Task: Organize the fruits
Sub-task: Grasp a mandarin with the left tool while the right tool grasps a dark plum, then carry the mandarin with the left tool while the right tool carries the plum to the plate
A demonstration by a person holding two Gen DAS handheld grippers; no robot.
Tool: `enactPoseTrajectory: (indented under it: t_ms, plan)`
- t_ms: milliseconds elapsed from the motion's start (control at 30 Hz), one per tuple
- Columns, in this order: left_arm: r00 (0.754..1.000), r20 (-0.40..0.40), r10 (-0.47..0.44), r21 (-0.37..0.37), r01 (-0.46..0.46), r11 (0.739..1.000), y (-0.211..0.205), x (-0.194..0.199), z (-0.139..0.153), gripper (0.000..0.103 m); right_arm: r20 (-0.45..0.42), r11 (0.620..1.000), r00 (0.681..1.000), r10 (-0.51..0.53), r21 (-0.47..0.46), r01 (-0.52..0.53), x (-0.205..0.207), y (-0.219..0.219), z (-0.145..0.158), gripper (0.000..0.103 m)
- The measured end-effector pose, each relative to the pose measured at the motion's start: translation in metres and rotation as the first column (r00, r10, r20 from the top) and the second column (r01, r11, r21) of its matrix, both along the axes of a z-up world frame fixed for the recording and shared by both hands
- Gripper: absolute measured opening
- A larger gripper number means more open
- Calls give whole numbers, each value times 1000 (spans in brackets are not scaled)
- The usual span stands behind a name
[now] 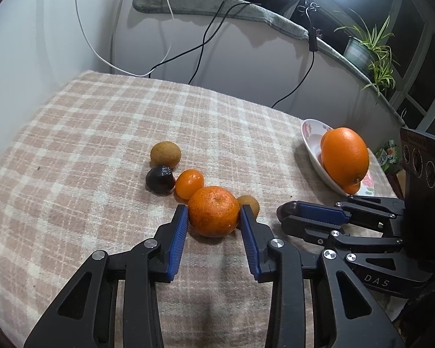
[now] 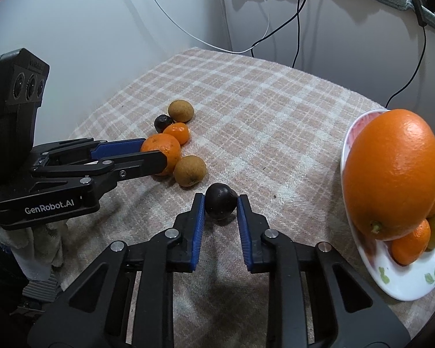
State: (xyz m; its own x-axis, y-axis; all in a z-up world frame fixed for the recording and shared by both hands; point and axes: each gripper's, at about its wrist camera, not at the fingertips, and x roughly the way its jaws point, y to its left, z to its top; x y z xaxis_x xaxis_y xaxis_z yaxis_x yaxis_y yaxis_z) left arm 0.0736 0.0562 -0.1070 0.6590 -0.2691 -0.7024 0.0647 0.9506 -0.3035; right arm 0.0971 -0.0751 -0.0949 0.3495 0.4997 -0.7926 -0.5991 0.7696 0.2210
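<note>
My left gripper [image 1: 213, 211] is shut on a mandarin [image 1: 213, 216] that rests on the checked cloth; both blue pads press its sides. In the right wrist view the same gripper [image 2: 155, 152] reaches in from the left around that mandarin [image 2: 168, 145]. A small dark round fruit [image 2: 220, 204] sits on the cloth just right of it, and my right gripper [image 2: 220, 201] is shut on it. A white flowered plate [image 2: 391, 287] at the right holds a large orange [image 2: 391, 171] and smaller fruits.
Loose fruits lie by the mandarin: two brown ones [image 1: 165, 153] [image 1: 250, 203], another dark one [image 1: 159, 180] and a small orange one [image 1: 189, 183]. Cables [image 1: 206, 37] hang behind the table's far edge. A potted plant [image 1: 371, 49] stands on the ledge at the back right.
</note>
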Motion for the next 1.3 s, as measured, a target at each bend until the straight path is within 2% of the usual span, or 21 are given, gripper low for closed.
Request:
enactPoseTrajectory:
  t_ms: [367, 633, 867, 1300]
  plan:
    - [998, 53, -17, -18, 18, 1000, -9, -11, 23, 35, 36, 999, 999, -24, 28, 23, -15, -14, 16, 23]
    - [994, 94, -61, -19, 63, 998, -31, -18, 40, 35, 62, 996, 996, -67, 55, 63, -29, -39, 31, 23]
    - [987, 116, -113, -12, 116, 993, -58, -17, 51, 35, 98, 990, 987, -130, 71, 123, -41, -80, 46, 23]
    - [962, 145, -230, -6, 233, 973, -118, -7, 65, 35, 125, 953, 947, -296, 99, 285, -30, -163, 62, 23]
